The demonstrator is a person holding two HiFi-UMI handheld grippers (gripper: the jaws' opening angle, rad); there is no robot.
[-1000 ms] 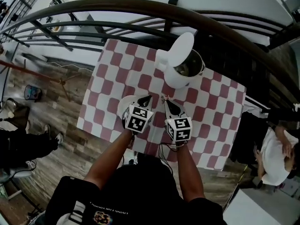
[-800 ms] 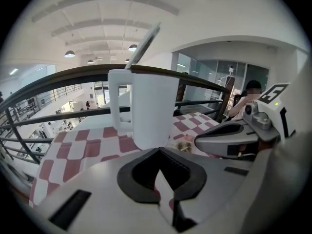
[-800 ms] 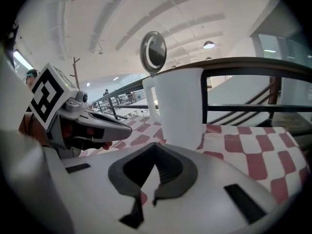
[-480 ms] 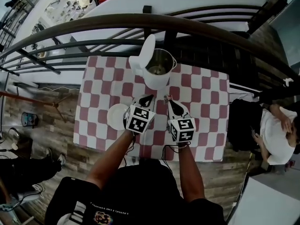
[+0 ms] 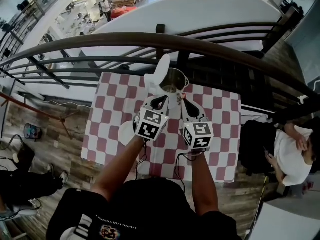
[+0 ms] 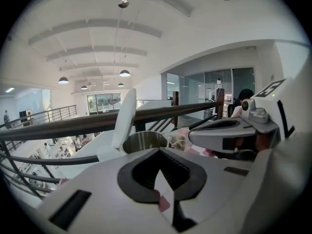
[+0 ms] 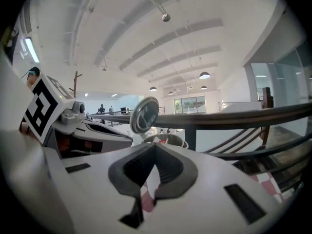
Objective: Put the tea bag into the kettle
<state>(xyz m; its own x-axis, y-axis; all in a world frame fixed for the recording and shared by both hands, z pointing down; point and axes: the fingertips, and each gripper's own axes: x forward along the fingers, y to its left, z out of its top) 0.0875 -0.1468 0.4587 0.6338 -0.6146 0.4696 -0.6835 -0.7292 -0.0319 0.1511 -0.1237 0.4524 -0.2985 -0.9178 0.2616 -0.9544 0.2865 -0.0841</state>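
While kettle [image 5: 172,79] open, tea bag [image 6: 178,142] alongside.

Mezzanine of a large hall: checked table [image 5: 220,126] by a railing [image 5: 130,36], pendant lamps [image 6: 125,73] overhead

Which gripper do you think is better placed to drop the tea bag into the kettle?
Right: right gripper holds the tea bag at the open kettle; left gripper is shut, empty.

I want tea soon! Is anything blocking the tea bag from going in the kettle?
Nothing visible does. The lid is flipped up, so the kettle mouth is open, and the tea bag at the right gripper tip is beside its rim.
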